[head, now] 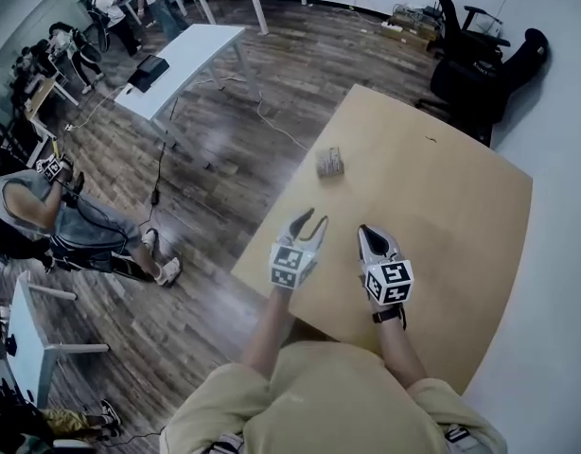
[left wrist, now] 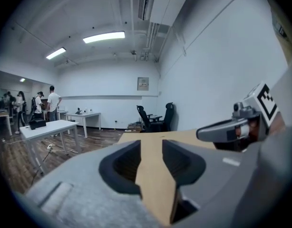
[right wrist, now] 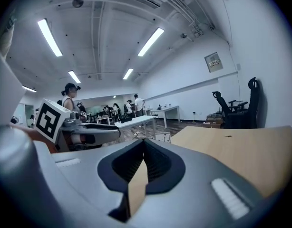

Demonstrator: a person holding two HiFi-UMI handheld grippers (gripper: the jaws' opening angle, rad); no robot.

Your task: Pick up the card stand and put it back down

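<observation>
The card stand [head: 329, 163], a small pale upright piece, rests on the wooden table [head: 442, 206] near its far left edge; in the right gripper view the card stand [right wrist: 163, 137] shows small beyond the jaws. My left gripper [head: 309, 218] hovers over the table's near left part, short of the stand, and its jaws stand apart with only bare tabletop between them [left wrist: 151, 144]. My right gripper [head: 364, 228] is beside it to the right, with its fingertips meeting and nothing held [right wrist: 144, 141]. Each gripper shows in the other's view.
The table's left edge drops to a dark wood floor. Black office chairs [head: 480, 64] stand behind the far corner. A white desk [head: 182, 60] and several people, one seated [head: 44, 206], are off to the left. A white wall runs along the right.
</observation>
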